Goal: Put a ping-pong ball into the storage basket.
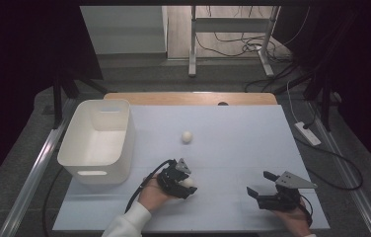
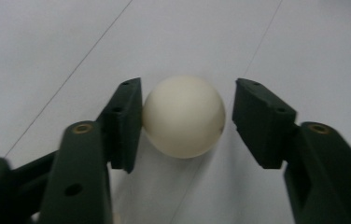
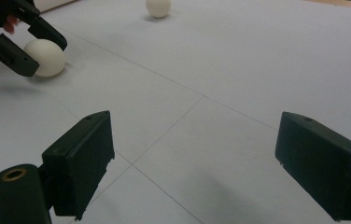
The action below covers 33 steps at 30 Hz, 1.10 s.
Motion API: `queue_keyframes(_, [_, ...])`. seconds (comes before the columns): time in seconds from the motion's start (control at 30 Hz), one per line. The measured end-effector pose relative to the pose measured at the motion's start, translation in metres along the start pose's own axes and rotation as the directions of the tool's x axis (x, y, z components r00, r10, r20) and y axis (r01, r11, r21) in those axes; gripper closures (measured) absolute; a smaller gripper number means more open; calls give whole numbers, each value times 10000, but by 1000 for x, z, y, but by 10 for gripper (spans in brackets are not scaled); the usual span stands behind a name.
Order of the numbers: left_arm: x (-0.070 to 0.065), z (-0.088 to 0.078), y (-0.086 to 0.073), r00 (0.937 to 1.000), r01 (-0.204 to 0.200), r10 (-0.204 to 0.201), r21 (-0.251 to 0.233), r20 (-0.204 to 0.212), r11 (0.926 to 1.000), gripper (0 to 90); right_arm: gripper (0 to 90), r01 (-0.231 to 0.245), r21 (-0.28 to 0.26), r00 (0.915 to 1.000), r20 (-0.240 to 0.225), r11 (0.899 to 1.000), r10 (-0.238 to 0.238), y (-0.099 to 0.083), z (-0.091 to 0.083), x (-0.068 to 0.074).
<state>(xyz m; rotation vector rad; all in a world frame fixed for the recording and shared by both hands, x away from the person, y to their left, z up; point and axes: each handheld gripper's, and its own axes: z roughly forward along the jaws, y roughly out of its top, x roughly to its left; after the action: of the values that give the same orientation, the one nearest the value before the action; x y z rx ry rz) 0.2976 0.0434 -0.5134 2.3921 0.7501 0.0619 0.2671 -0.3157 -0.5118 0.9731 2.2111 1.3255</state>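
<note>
A white ball (image 2: 183,116) lies on the white sheet between the jaws of my left gripper (image 2: 186,93). One pad touches its side, while a thin gap shows at the other pad, so the gripper is open around it. From above, the left gripper (image 1: 190,182) sits at front centre with the ball (image 1: 189,182) at its tip. A second white ball (image 1: 187,137) rests farther back, apart from both grippers. My right gripper (image 1: 256,181) stands open at the front right, and its jaws (image 3: 194,126) have nothing between them.
A white plastic bin (image 1: 70,148) stands at the left edge of the sheet (image 1: 242,143). A wooden table edge (image 1: 188,98) runs behind the sheet. A power strip (image 1: 308,133) and cables lie on the floor to the right.
</note>
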Motion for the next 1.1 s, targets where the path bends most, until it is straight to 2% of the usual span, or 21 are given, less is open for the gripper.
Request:
queue_keyframes(0.07, [0,1,0,10000,-38,38,82,50,10000,497,116,-2,-5,10000,4,10000,2,0,0,0])
queue_keyframes(0.27, [0,-3,0,9999,-167,167,67,-21,9998,510,116,50,-12,10000,31,10000,-50,0,-1,0])
queue_keyframes(0.37, [1,-8,0,10000,-39,39,-241,7,9997,511,117,41,-26,10000,56,10000,-40,0,-1,0])
queue_keyframes(0.43, [2,-14,0,9994,142,-123,-587,337,9982,512,117,27,-46,10000,35,10000,-27,0,-1,-1])
queue_keyframes(0.47, [2,-16,1,9993,220,-195,-753,333,9969,512,117,42,-29,10000,54,10000,-41,0,-1,-1])
queue_keyframes(0.53, [1,-22,3,9998,144,-132,-950,136,9954,512,117,61,-31,10000,47,10000,-61,0,-1,0])
queue_keyframes(0.8, [0,-33,3,9998,111,-131,-1473,-128,9890,512,117,49,-57,10000,33,10000,-49,0,-1,-1])
queue_keyframes(1.07, [0,-39,1,9997,56,-96,-1770,-213,9842,512,117,67,-18,10000,31,10000,-67,0,-2,0])
queue_keyframes(1.1, [0,-42,0,9997,95,-139,-1892,-219,9819,512,117,47,-40,10000,26,10000,-47,0,-2,0])
